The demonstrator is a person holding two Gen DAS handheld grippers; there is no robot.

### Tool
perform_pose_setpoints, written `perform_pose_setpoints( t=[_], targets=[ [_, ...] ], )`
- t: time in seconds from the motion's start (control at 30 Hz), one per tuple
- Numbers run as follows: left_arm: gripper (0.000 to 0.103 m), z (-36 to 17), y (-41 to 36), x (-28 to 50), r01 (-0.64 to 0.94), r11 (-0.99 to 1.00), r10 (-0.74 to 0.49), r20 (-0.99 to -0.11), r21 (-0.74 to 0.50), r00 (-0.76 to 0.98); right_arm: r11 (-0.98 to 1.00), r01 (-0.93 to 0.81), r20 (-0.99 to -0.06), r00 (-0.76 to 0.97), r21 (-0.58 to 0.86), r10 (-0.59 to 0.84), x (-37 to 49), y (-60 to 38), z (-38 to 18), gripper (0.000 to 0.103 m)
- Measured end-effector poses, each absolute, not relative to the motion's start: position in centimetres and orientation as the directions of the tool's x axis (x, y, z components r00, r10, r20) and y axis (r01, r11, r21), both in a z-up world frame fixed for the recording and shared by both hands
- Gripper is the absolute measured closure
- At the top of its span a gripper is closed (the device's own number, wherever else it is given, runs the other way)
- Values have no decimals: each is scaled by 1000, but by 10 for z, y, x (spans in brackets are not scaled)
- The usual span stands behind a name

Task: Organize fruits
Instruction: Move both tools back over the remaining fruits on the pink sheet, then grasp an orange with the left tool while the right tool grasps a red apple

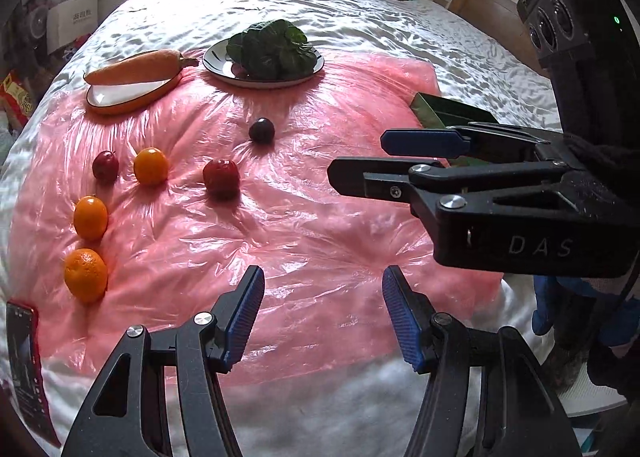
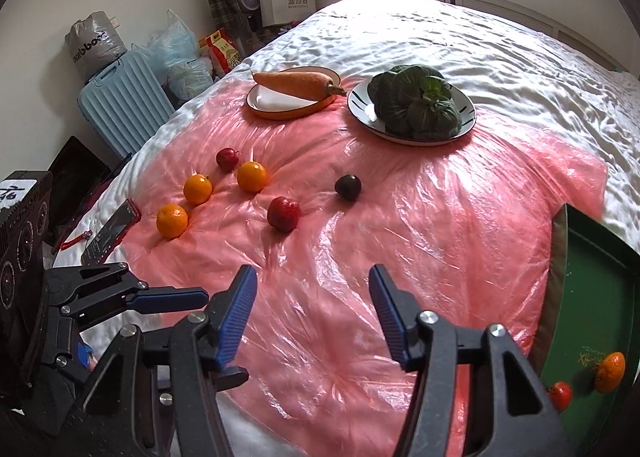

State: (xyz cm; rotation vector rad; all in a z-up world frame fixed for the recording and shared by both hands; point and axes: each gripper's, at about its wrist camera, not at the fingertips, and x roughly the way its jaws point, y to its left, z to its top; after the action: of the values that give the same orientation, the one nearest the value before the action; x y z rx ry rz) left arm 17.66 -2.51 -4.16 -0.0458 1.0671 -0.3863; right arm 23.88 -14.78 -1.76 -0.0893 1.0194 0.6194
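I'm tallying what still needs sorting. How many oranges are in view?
4. Three lie in a loose line on the pink sheet: near orange, middle orange, far orange. A fourth orange sits in the green tray. The tray is partly cropped, so more may hide.

Both wrist views angled down, sharing pink sheet (image 1: 304,225)

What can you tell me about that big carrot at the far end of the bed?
The carrot is large, pale orange and blunt, with a dull, slightly rough skin and a short brownish stem stub. It lies on its side across an oval dish, white inside with an orange rim, resting on that rim and overhanging it, the stub pointing toward the plate of dark leafy greens beside it. Only the dish touches it; neither claw is near.
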Motion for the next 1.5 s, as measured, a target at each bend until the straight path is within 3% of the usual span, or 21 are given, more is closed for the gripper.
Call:
perform_pose_setpoints(
  t=[0.23,0.47,0.87,1.43,1.5],
  targets=[
    [49,-50,18,197,155,959,-283,-844,-238,455,797,-564,-815,343,219,466,254,-121,-31,33],
    [61,-64,62,238,19,957,-263,-840,-289,474,781,-586,-820,323,218,472,265,-110,-45,53],
    [63,-92,92,312,-83,953,-219,-850,-292,479,761,-621,-833,309,188,458,285,-80,-66,54],
    [66,-110,94,324,-112,961,-173,-868,-251,465,777,-605,-875,269,172,403,303,-61,-93,54],
    [66,-113,94,325,-117,963,-165,-872,-244,460,779,-603,-881,261,170,394,305,-59,-97,63]
  ],
)
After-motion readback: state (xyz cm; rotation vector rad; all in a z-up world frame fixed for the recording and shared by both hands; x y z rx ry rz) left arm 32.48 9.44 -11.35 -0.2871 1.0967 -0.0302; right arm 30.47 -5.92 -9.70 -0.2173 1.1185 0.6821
